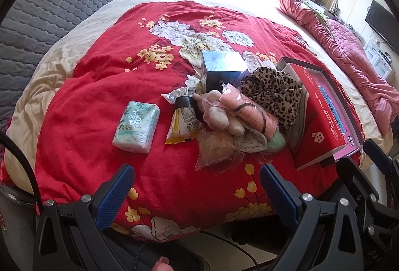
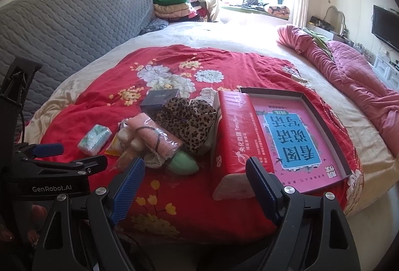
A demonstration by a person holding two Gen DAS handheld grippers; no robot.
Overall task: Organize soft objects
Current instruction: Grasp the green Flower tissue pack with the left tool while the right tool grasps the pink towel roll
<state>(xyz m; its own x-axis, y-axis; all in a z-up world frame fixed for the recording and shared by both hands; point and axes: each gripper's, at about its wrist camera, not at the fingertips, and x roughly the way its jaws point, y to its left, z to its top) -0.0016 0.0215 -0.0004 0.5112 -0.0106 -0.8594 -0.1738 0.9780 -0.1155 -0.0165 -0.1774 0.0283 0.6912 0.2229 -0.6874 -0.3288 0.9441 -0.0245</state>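
Grippers both hover over the near edge of the bed, and we see nothing between either pair of fingers. Our left gripper (image 1: 197,186) has its blue-padded fingers (image 1: 113,196) spread wide and empty above the red flowered quilt (image 1: 99,96); our right gripper (image 2: 194,181) is likewise spread wide and empty, its right finger in front of the near end of the red tissue pack (image 2: 234,136). We note the soft things heaped in one pile at the middle of the quilt: a leopard-print cloth (image 1: 274,91) at the back, a pink roll in a clear bag (image 1: 247,111) leaning on it, pale plush pieces (image 1: 224,118) just left of the roll, a spotted cloth (image 1: 251,142) and a green pouch (image 1: 275,142) at the near side, and a tan item in clear plastic (image 1: 217,148) nearest us. A yellow and white packet (image 1: 183,123) touches the pile's left edge. A small pack of tissues (image 1: 137,126), pale green, lies flat and apart, left of the pile. Behind the pile stands a dark blue box (image 1: 222,68). The red tissue pack lies along the pile's right side, touching the leopard cloth, and right of it sits a shallow open tray (image 2: 331,121) with a pink and blue printed sheet inside. Farther right on the bed we log a bunched pink blanket (image 2: 361,86); a grey quilted headboard (image 2: 74,24) runs along the left. From the right camera the left tool's body shows at the left edge.
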